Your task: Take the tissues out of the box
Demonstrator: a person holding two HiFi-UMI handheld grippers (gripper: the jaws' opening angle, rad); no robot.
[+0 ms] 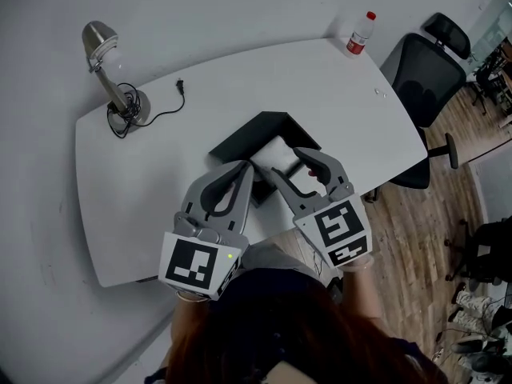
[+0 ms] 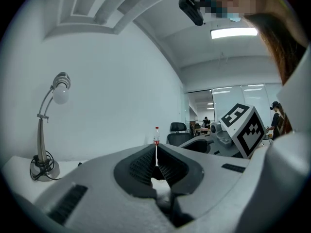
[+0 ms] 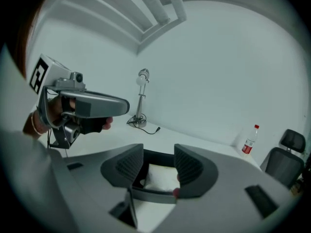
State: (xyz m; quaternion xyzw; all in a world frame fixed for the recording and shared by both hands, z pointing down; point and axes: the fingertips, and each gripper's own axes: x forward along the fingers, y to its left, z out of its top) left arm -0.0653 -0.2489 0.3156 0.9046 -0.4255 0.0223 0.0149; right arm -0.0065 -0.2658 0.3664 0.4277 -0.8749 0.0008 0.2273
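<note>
A black tissue box [image 1: 264, 126] lies open in the middle of the white table [image 1: 144, 166], with white tissues [image 1: 280, 154] inside. In the right gripper view my right gripper [image 3: 159, 161] stands open over the box [image 3: 155, 155]. The tissue pile [image 3: 160, 177] shows between its jaws, and the pads do not press on it. My left gripper [image 1: 246, 170] is at the box's near left edge. In its own view the left gripper [image 2: 156, 161] has its pads together with only a hairline slit. A white bit shows below them; whether it is gripped is unclear.
A desk lamp [image 1: 112, 70] with a loose cord and plug stands at the table's back left. A red-capped bottle [image 1: 360, 34] stands at the back right corner. A black office chair [image 1: 424, 74] is beside the table's right edge, on a wooden floor.
</note>
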